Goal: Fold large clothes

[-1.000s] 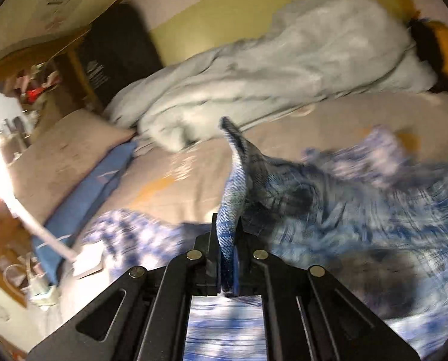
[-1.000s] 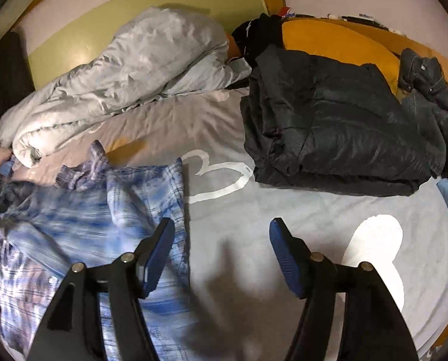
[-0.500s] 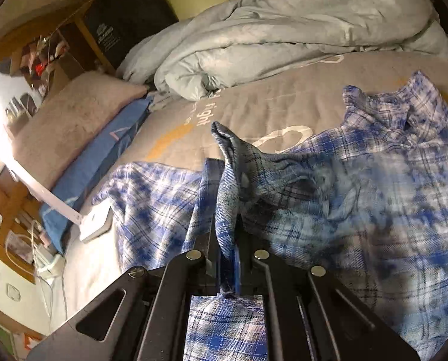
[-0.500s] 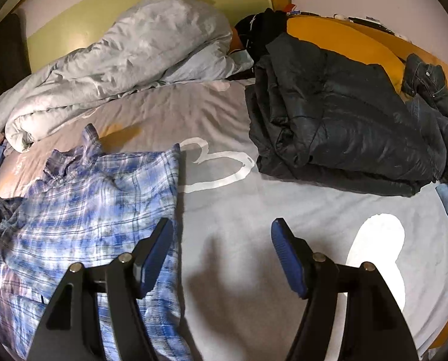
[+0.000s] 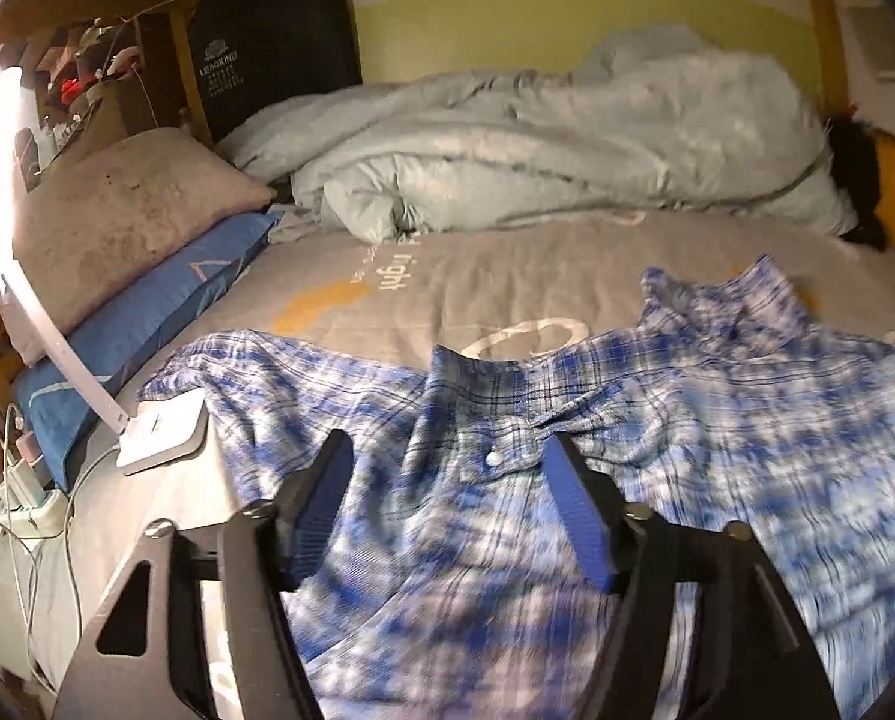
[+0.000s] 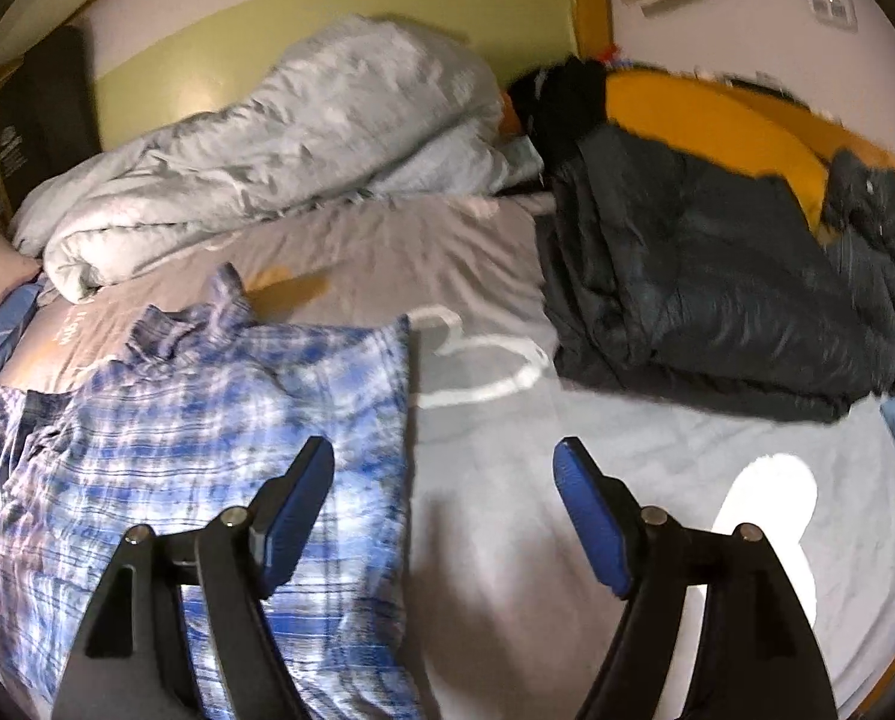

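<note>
The left gripper hangs with its blue-padded jaws opening wide; the buttoned cuff of the blue-and-white plaid cotton shirt lies on the bed below the gap, and neither pad presses on it. The shirt spreads flat under and ahead of these jaws, its collar further off to the right. Just left of the left finger sits the white square base of a desk lamp. The right gripper is also opening, with nothing between its pads; its left finger is over the shirt's right edge, its right finger over the bare grey printed bedsheet. Beyond the shirt lies a rumpled pale grey duvet. Ahead and right of the right gripper is a folded dark padded jacket.
</note>
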The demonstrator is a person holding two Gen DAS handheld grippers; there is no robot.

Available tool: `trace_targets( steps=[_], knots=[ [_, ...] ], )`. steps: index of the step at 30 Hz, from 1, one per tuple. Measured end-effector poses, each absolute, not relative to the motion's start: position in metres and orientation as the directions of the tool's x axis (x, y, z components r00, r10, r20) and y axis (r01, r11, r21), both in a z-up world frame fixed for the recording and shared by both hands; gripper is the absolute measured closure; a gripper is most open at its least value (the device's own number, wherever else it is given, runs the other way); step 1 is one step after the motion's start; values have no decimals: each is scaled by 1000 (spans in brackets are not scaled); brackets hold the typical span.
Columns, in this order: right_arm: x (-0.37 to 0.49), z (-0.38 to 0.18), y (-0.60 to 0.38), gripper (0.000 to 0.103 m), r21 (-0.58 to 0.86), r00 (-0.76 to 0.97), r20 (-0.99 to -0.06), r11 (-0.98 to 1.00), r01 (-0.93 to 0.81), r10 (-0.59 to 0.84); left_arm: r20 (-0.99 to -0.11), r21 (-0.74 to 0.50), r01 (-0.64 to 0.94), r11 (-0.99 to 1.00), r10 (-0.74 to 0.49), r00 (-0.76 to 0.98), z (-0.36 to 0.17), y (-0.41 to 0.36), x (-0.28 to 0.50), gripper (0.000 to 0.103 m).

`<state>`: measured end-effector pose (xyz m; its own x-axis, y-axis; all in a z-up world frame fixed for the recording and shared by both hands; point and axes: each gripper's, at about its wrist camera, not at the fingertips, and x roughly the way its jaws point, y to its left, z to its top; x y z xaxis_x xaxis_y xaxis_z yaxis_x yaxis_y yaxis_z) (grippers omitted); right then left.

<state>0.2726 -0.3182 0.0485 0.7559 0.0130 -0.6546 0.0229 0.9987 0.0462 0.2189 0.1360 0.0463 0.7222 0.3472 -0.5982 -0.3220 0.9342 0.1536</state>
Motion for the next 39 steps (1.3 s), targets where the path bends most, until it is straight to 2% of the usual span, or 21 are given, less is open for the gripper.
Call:
trace_targets(
  steps=[1, 5, 6, 11, 14, 16, 19, 25, 26, 28, 29, 32, 39],
  knots=[
    [270, 52, -317, 26, 44, 770, -638, 999, 22, 11, -606, 129, -322, 938, 331, 724, 48, 141, 212, 26],
    [263, 60, -313, 21, 94, 797, -599, 995, -21, 73, -626, -14, -328, 945, 247, 739, 55, 161, 186, 21],
    [262, 61, -312, 20, 110, 797, -597, 993, -39, 98, -625, -26, -313, 950, 229, 746, 58, 163, 182, 19],
    [256, 62, -303, 2, 147, 808, -568, 985, -86, 155, -581, -1, -306, 952, 249, 775, 76, 171, 171, 7],
    [255, 59, -298, 2, 148, 808, -569, 985, -86, 156, -533, 50, -358, 932, 328, 780, 88, 182, 168, 5],
    [257, 57, -296, 2, 162, 798, -576, 982, -97, 174, -524, 18, -353, 935, 310, 793, 94, 194, 169, 2],
    [259, 54, -294, 2, 184, 786, -585, 977, -111, 199, -533, -44, -329, 943, 256, 806, 101, 213, 178, 0],
    [260, 46, -289, 1, 162, 778, -599, 980, -115, 190, -573, -66, -378, 923, 276, 772, 80, 257, 213, 1],
    [261, 45, -288, 1, 161, 775, -603, 980, -116, 191, -593, -65, -391, 918, 279, 755, 71, 266, 219, 2],
    [262, 43, -287, 1, 161, 770, -607, 979, -122, 196, -625, -66, -433, 899, 301, 720, 52, 284, 226, 13],
    [262, 41, -285, 1, 158, 765, -612, 979, -130, 200, -634, -80, -443, 893, 297, 714, 45, 292, 226, 14],
    [266, 35, -278, 1, 147, 744, -633, 976, -158, 216, -636, -199, -456, 867, 240, 734, 31, 323, 224, 20],
    [267, 26, -265, 1, 137, 713, -661, 972, -191, 233, -701, -231, -513, 827, 224, 678, 0, 360, 229, 49]
  ],
)
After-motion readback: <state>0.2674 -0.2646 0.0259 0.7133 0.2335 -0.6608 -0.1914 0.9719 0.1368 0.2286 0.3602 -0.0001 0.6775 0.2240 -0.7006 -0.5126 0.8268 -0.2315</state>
